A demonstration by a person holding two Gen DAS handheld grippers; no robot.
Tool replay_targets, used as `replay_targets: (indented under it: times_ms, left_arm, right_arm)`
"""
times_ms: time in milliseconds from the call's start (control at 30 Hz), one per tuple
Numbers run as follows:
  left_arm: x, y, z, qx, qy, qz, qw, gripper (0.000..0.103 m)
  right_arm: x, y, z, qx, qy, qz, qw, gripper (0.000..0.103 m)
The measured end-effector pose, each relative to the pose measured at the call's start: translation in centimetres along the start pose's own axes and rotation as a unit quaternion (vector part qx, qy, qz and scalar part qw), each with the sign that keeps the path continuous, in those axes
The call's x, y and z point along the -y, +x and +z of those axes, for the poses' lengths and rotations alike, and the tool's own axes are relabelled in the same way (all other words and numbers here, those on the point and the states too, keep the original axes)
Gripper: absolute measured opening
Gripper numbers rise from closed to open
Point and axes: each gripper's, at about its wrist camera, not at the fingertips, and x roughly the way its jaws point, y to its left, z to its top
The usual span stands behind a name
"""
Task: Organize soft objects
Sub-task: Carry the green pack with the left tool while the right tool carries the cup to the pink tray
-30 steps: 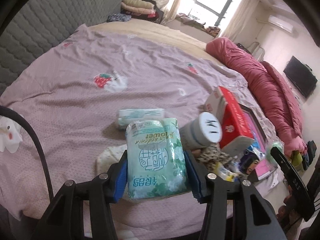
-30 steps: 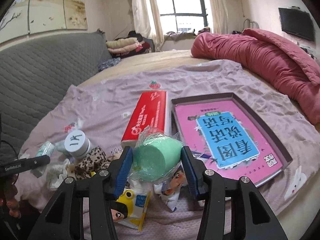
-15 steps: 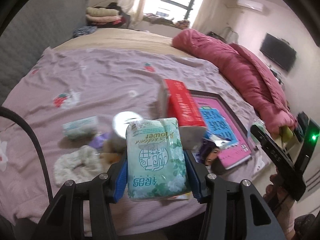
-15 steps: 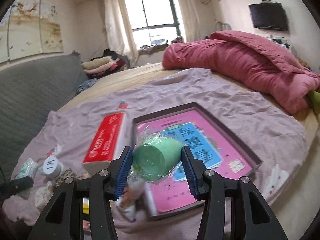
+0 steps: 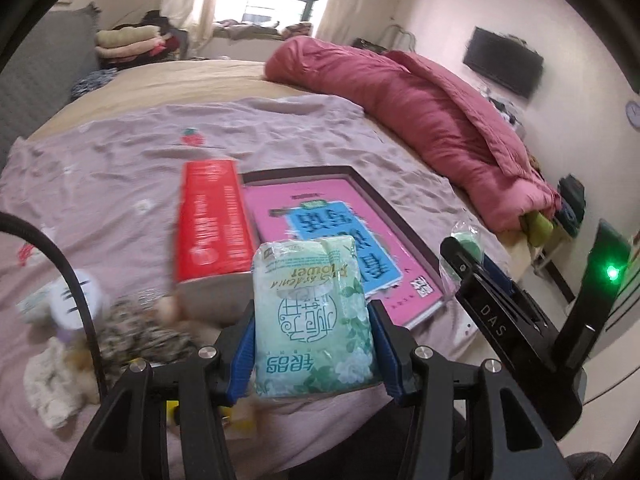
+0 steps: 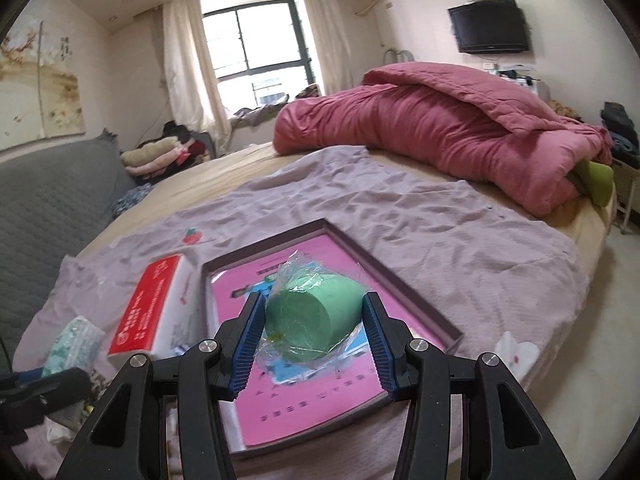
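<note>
Both held packs now above tray (image 6: 412,288), far pile blurred.

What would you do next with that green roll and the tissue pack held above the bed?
Probably lower the right gripper and set the green roll into the shallow box beneath it. The roll is clamped between the pads, hanging over the box's pink sheet, so the drop looks short. The left gripper holds the tissue pack short of the box, so it could follow.
</note>
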Motion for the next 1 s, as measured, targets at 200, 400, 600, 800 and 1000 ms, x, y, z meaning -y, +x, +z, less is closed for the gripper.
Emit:
replay_targets:
  times_ms: [200,400,600,800,1000]
  left_arm:
    - [3.3,3.3,0.6,-0.02,0.021,-0.01,0.9995,0.052]
    - [4.9,6.0,1.0,-0.033,0.034,-0.017,0.9987,0.052]
    - [6.4,9.4,0.5,-0.06,0.048,-0.02,0.9968,0.052]
    - [7.0,12.0,0.6,-0.074,0.05,-0.018,0.9958,0.052]
    - [6.4,14.0,0.4,-0.087,0.048,-0.009,0.995,0.052]
  right_arm:
    - [2.5,-0.1,0.4,0.015,0.016,-0.026,0.999,0.051]
    - [5.0,0.4,0.4,0.011,0.044,-0.041,0.998,0.051]
    - [6.4,0.6,0.5,0.015,0.058,-0.049,0.997,0.051]
    - [7.1,1.0,0.5,0.008,0.072,-0.051,0.996,0.051]
    - [6.3,1.8,0.5,-0.001,0.058,-0.043,0.997,0.051]
